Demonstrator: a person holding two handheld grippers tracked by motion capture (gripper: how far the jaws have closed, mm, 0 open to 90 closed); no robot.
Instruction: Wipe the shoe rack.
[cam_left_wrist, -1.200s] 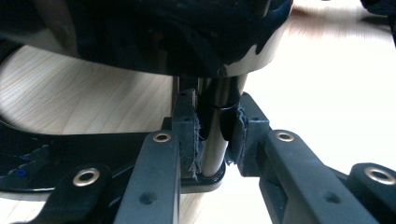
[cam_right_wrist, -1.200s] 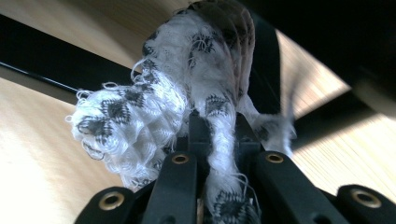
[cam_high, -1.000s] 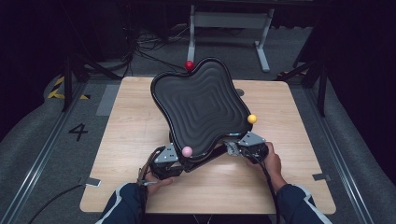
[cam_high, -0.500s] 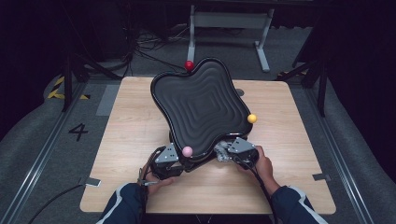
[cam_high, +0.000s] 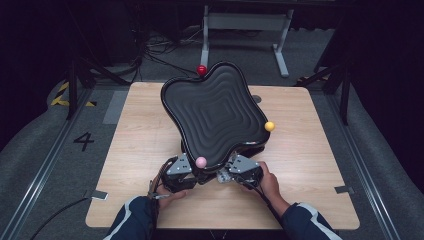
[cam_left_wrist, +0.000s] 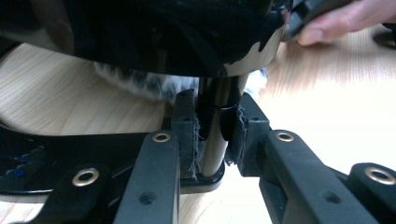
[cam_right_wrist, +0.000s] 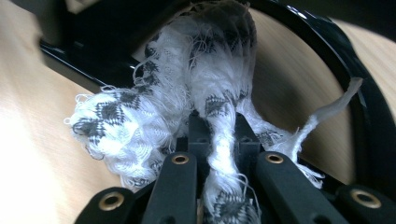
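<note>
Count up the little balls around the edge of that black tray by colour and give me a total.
Red ball: 1
Yellow ball: 1
Pink ball: 1
Total: 3, all at the rim of the black tray

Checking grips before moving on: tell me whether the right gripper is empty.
No, the right gripper is shut on a frayed white-and-black cloth pinched between its pads.

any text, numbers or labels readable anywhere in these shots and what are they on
"4" – a dark numeral on the grey floor mat, left of the wooden table.
Yellow and black hazard stripes lie on the floor farther back on the left; a marking, no words.
No lettering reads on the black wavy tray, its stand, the patterned cloth or either claw.
</note>
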